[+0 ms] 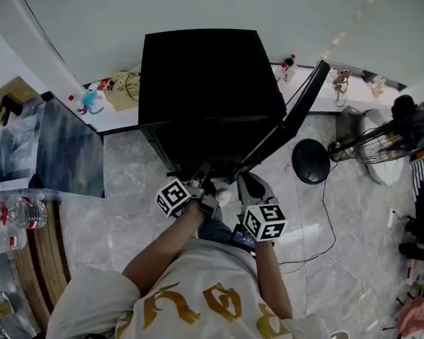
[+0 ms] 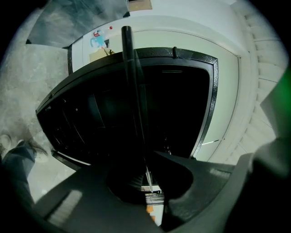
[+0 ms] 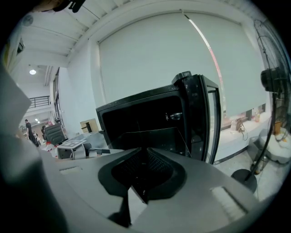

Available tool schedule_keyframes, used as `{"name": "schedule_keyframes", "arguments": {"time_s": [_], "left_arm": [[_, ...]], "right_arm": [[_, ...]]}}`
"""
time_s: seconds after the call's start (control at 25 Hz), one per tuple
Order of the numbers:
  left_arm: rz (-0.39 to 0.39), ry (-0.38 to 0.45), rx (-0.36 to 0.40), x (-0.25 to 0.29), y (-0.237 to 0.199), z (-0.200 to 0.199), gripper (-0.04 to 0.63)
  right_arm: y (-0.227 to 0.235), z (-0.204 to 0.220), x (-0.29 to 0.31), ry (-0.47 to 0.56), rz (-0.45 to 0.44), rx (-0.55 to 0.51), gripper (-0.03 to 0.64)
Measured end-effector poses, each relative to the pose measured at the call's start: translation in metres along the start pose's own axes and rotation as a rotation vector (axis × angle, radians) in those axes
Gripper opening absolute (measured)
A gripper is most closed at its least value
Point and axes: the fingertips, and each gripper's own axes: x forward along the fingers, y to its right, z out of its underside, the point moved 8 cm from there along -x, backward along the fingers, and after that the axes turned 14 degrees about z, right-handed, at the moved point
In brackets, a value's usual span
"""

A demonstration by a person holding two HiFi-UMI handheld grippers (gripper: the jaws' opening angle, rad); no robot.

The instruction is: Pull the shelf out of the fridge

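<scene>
The black fridge (image 1: 203, 92) stands on the floor with its door (image 1: 297, 113) swung open to the right. A glass shelf (image 3: 154, 139) slopes from the fridge's dark inside down to my right gripper (image 3: 138, 193), which is shut on its near edge. In the left gripper view the shelf (image 2: 134, 91) shows edge-on as a thin dark bar that runs up from my left gripper (image 2: 149, 184), which is shut on it too. In the head view both grippers, left (image 1: 205, 179) and right (image 1: 243, 188), are close together just in front of the fridge opening.
A glass-topped table (image 1: 51, 147) stands at the left, with water bottles (image 1: 24, 210) nearer me. A standing fan (image 1: 395, 138) and a round black base (image 1: 312, 161) are at the right, and a cable lies on the marble floor. A white ledge with small items runs along the wall.
</scene>
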Motion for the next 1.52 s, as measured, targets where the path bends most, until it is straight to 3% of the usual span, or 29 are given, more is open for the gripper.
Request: {"name": "schedule_keyframes", "arguments": {"time_s": [0.28, 1.52], "left_arm": [[0.001, -0.004, -0.002, -0.0045, 0.0003, 0.0014, 0.023], [-0.006, -0.021, -0.020, -0.0075, 0.0018, 0.0014, 0.021]], "right_arm": [[-0.0023, 0.0029, -0.0028, 0.002, 0.010, -0.013, 0.012], [-0.0097, 0.0022, -0.0047, -0.017, 0.038, -0.054, 0.015]]}}
